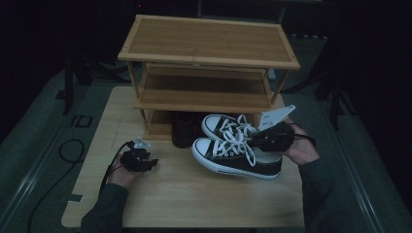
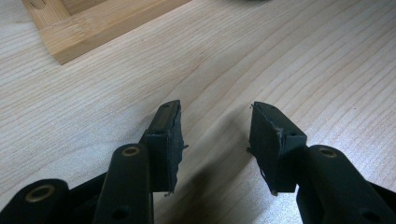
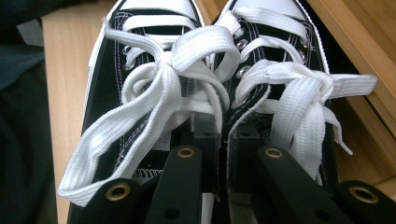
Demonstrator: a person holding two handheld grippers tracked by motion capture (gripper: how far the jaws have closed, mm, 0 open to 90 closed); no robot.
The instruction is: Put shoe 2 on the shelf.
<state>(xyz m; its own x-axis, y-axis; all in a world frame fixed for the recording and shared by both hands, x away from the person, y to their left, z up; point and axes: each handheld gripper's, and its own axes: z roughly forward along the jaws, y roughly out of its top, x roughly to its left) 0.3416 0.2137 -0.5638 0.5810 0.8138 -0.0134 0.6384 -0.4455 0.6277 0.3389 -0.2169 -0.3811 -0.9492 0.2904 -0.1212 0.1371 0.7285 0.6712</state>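
Partly hidden, right tongs [image 3: 223, 140] pinch both sneakers [image 1: 233, 153]

The high view is dim, its edges nearly black. Both gripper views are bright; their nearest parts seem slightly soft.

Left tongs [image 1: 154, 162] held low in the left hand [image 1: 121, 172], forearm in from the bottom, jaws parted with nothing between. Right tongs [image 1: 253, 141] in the right hand [image 1: 301, 148], pointing leftward, jaws pinched nearly together.
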